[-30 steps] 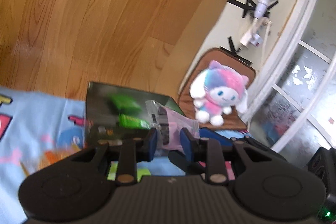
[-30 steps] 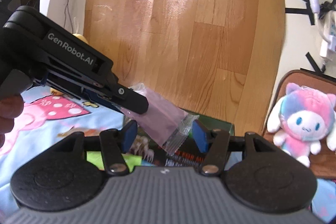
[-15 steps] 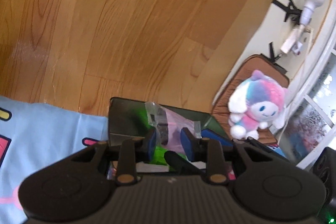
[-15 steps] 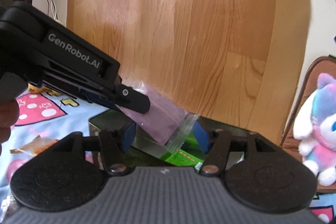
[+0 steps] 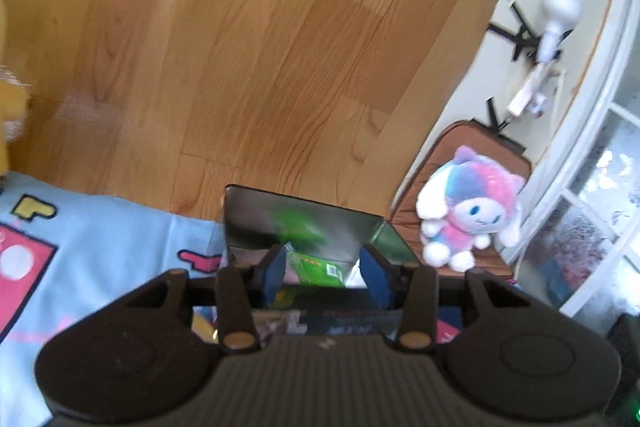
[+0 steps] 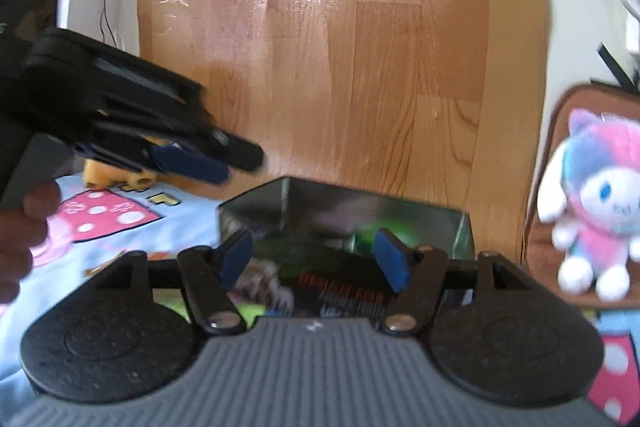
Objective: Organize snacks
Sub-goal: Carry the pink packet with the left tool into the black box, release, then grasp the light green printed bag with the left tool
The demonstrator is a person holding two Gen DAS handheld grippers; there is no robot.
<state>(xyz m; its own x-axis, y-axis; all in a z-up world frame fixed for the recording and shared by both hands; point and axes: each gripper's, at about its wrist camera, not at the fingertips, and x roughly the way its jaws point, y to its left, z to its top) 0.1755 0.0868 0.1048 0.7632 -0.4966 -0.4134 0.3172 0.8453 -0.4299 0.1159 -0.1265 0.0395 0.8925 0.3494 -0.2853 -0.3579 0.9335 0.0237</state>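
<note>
Facing the dark box point(image 5: 304, 223), both claws, left point(image 5: 325, 273) and right point(image 6: 316, 259), gape empty, plush toy point(image 5: 472, 211) nearby

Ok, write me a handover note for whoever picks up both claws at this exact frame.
Left claw: open, nothing held, poised over the box.
Right claw: open, nothing held, just in front of the same box.
Box: dark open-topped box on the blue patterned cloth, at its far edge. A green packet lies inside; other contents are too blurred to name.
Done: at least that green snack is in the box.
Left: printed packets lie on the cloth just below the right claw; these probably still need boxing. The plush toy on the brown cushion is not part of the job.
</note>
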